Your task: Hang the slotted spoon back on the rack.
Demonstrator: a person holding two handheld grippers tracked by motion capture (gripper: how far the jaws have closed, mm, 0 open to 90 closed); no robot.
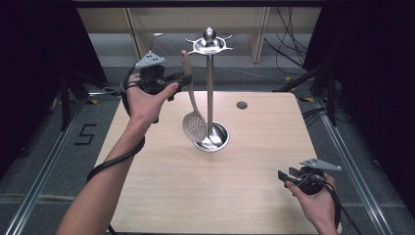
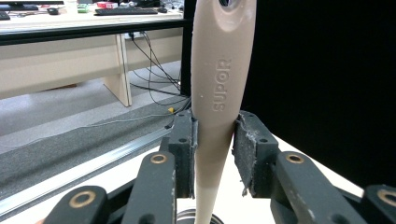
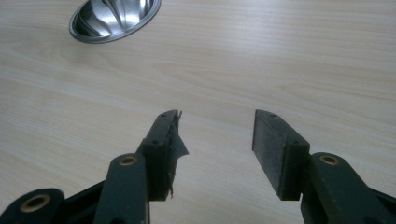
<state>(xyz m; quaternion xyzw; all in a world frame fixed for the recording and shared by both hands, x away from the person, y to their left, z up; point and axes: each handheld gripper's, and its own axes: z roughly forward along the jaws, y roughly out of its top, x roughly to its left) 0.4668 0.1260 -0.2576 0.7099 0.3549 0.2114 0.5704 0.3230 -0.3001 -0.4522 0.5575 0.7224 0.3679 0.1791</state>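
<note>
A beige slotted spoon hangs upright beside the steel utensil stand, its perforated bowl just above the stand's round base. My left gripper is shut on the spoon's handle near the top. In the left gripper view the handle, stamped SUPOR, stands between the two pads and touches the left one; a narrow gap shows at the right one. My right gripper hovers open over the table's near right part; its fingers hold nothing. The stand's base lies ahead of it.
The wooden table has a small round hole at its far right. The stand's top carries a hooked ring with a ball knob. Dark curtains flank both sides, and cables lie on the floor behind.
</note>
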